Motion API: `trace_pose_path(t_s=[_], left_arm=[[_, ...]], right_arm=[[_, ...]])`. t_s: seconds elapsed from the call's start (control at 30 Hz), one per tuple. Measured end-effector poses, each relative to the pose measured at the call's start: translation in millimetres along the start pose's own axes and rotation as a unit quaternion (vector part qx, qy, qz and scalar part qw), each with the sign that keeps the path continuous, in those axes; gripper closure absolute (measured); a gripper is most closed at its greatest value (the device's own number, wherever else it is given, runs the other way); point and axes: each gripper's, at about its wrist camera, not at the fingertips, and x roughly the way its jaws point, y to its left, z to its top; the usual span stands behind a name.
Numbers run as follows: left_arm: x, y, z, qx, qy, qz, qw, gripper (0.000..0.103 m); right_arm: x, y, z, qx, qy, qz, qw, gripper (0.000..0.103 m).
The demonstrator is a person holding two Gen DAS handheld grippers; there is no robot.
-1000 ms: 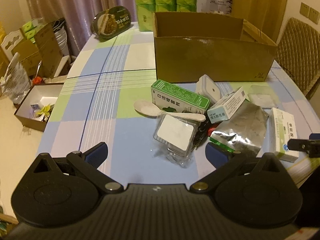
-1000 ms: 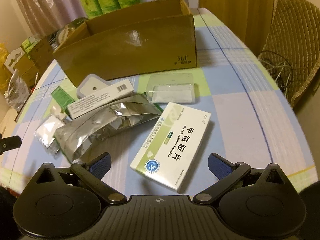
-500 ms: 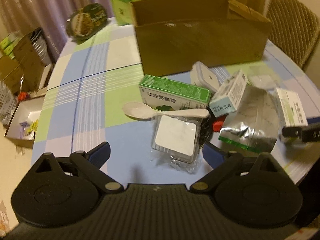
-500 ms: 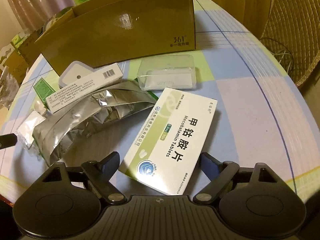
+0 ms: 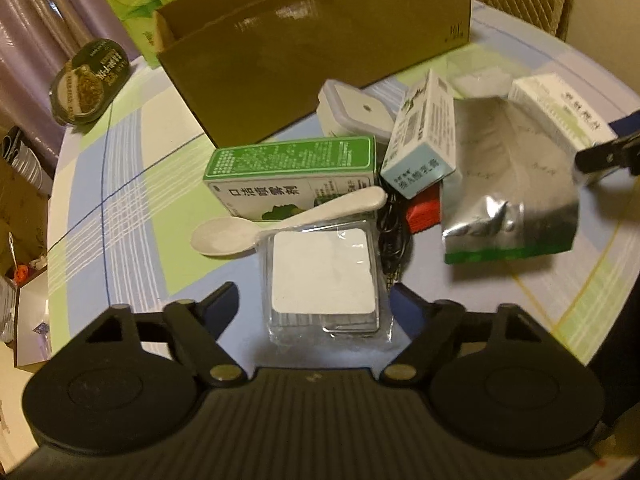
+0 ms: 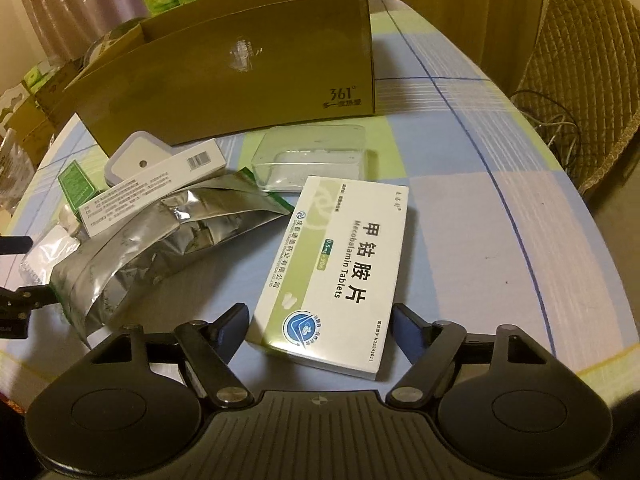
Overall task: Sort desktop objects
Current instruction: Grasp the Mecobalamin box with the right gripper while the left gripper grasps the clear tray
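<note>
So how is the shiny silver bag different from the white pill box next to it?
The silver foil bag is crinkly, shiny and soft-looking; the white pill box is flat, stiff and sharp-cornered. The bag shows hardly any writing, while the box has big printed letters and a green stripe. The box sits between the open fingers of the right hand-held gripper; the bag lies off to its left. Both lie flat on the checked tablecloth.

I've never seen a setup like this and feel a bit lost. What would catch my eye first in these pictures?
Probably the big cardboard box standing open at the back of the checked tablecloth, with a jumble of small things in front of it. Nearest the right gripper lies a white and green tablet box, between its open fingers. The left gripper frames a clear packet with a white square, a white spoon just beyond.
</note>
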Motion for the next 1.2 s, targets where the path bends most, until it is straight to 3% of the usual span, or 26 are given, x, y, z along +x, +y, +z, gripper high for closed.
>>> trace_pose_path(t_s=[0.1,0.23,0.4,0.57,0.67,0.73,1.2], left_arm=[[6,0,2,0.002,0.004,-0.001,1.0,0.041],[5,-1,2,-0.001,0.005,0.001,1.0,0.046],[-6,0,-3,-0.025,0.008,-0.004,0.9997,0.047],[-6,-1,-8,-0.041,0.015,-0.001,0.999,0.047],[-4,-3,-8,-0.047,0.017,0.002,0.9988,0.046],[-3,-4,-8,-0.05,0.02,0.004,0.9985,0.046],[-35,1,-11,-0.094,0.002,0.014,0.9955,0.048]], right_arm=[[1,0,1,-0.005,0.001,-0.001,1.0,0.029],[5,-1,2,-0.003,0.008,0.002,1.0,0.026],[8,-1,1,-0.004,0.011,0.001,1.0,0.016],[12,1,4,-0.008,0.005,0.0,1.0,0.015],[15,2,7,-0.009,0.003,-0.002,1.0,0.016],[16,3,8,-0.017,-0.002,-0.01,1.0,0.028],[-11,-6,3,-0.016,-0.02,-0.011,1.0,0.034]])
